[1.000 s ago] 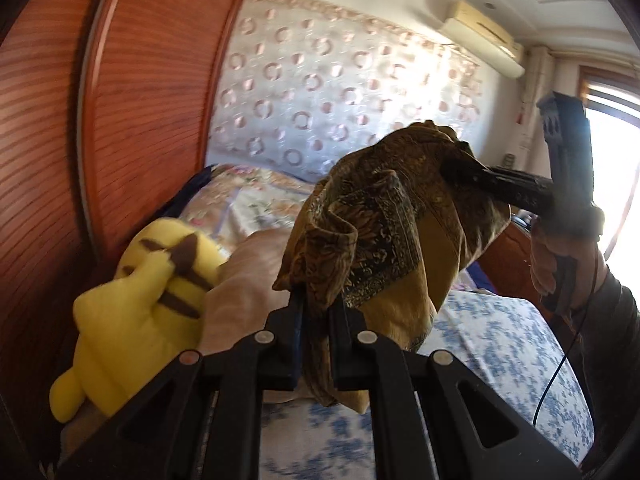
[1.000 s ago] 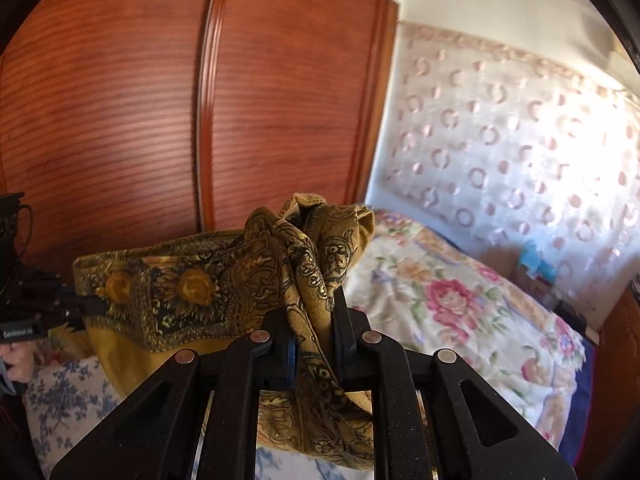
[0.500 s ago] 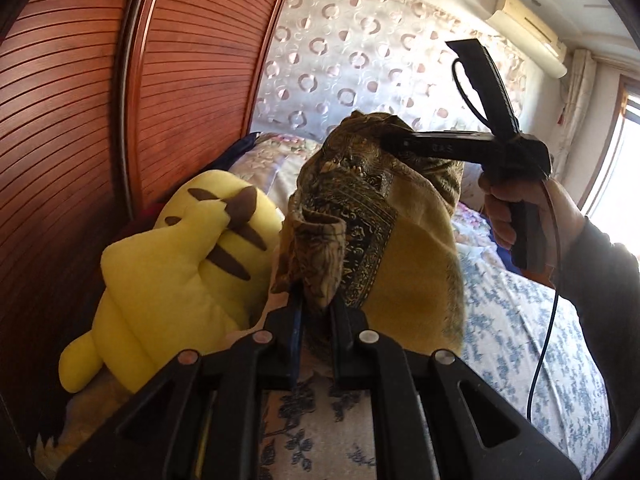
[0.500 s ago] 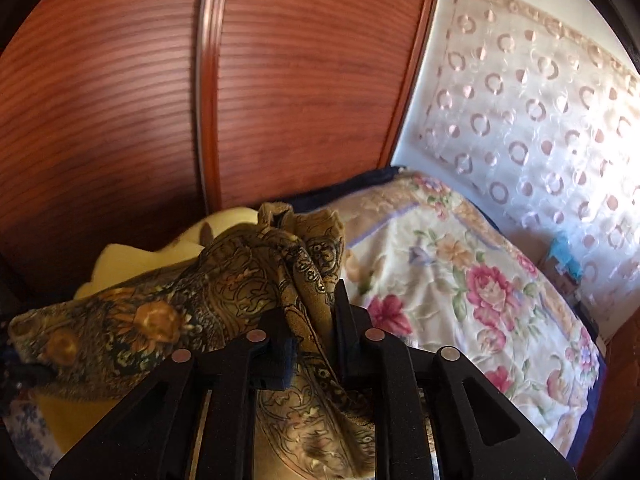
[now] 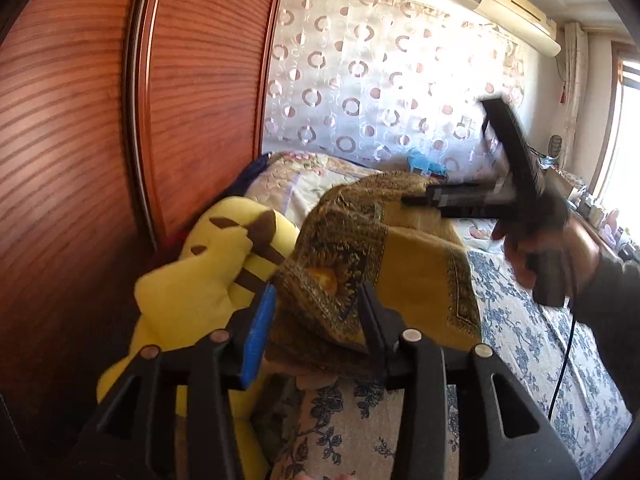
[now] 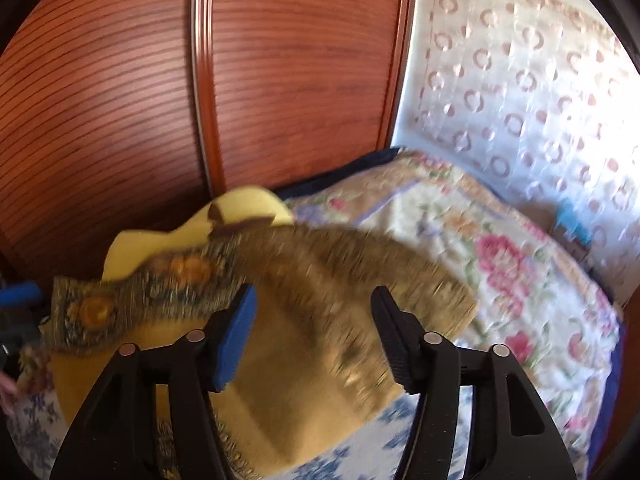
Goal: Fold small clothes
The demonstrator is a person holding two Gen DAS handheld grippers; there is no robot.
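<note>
A mustard-yellow cloth [image 5: 420, 280] with a dark patterned border lies bunched on the bed, partly draped against a yellow plush toy [image 5: 200, 280]. My left gripper [image 5: 316, 312] is low over the near corner. Its jaws are opening, and the bunched border sits loose between them without being pinched. In the right wrist view the cloth [image 6: 312, 320] is motion-blurred, lying spread below my right gripper [image 6: 316, 328]. Its jaws are opening wide with no grip on the fabric. The right gripper [image 5: 416, 199], held by a hand [image 5: 520, 256], hovers at the cloth's far edge.
A reddish wooden wardrobe [image 5: 80, 140] stands close on the left, behind the plush toy [image 6: 244, 206]. A floral quilt [image 6: 500, 264] lies at the head of the bed. A blue-flowered sheet [image 5: 528, 344] covers the bed. A patterned curtain [image 5: 380, 80] hangs behind.
Both grippers have sunk toward the bed and gone from shut on the cloth to open. The cloth has been let go and has dropped onto the bed beside the plush toy.
</note>
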